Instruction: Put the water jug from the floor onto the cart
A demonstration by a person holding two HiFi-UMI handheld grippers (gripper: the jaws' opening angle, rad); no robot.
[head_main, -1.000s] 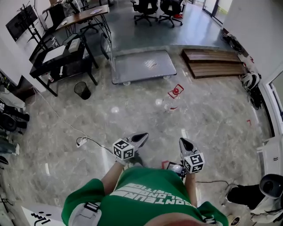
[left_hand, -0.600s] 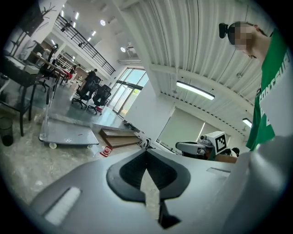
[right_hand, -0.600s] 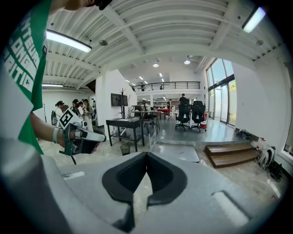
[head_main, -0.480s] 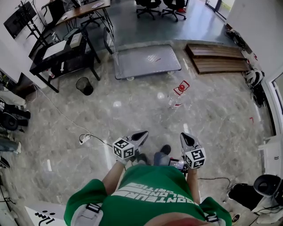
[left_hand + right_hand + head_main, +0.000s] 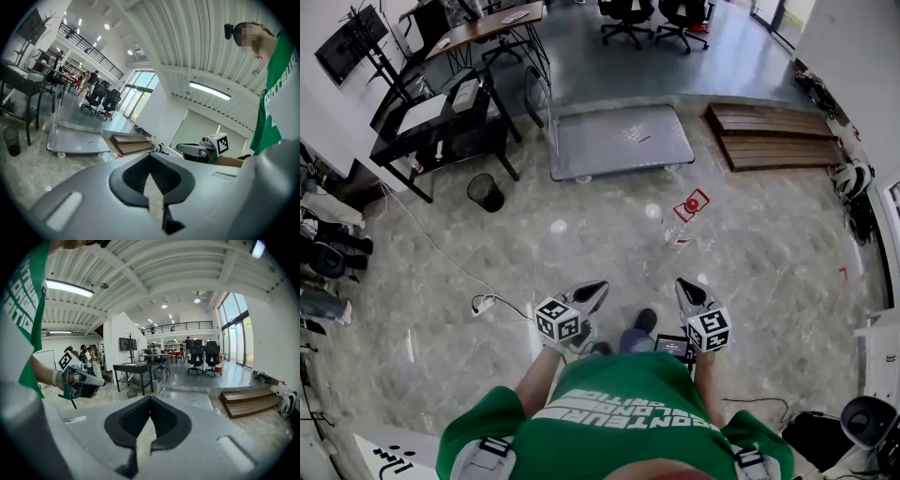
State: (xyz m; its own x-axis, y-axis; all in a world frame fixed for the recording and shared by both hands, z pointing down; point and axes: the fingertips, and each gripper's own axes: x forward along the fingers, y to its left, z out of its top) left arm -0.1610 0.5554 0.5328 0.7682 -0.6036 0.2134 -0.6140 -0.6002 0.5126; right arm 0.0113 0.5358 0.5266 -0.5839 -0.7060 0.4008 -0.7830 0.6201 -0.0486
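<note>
The water jug (image 5: pixel 682 221), clear with a red cap and handle, lies on the stone floor ahead of me. Beyond it stands the flat grey platform cart (image 5: pixel 619 141), with its upright push handle on the left. My left gripper (image 5: pixel 594 288) and right gripper (image 5: pixel 685 286) are held out side by side in front of my green shirt, well short of the jug. Both are shut with nothing between the jaws. The left gripper view shows the cart (image 5: pixel 77 143) past the closed jaws. In the right gripper view the cart (image 5: pixel 187 399) lies straight ahead.
Black desks (image 5: pixel 441 122) and a black waste bin (image 5: pixel 486 192) stand to the left of the cart. A white power strip and cable (image 5: pixel 483 305) lie on the floor at my left. Wooden steps (image 5: pixel 778 136) sit to the cart's right, and office chairs (image 5: pixel 628 14) behind it.
I have walked forward: the cart and jug have slid lower and nearer in the head view. A shoe now shows between the grippers, which stay shut and side by side.
</note>
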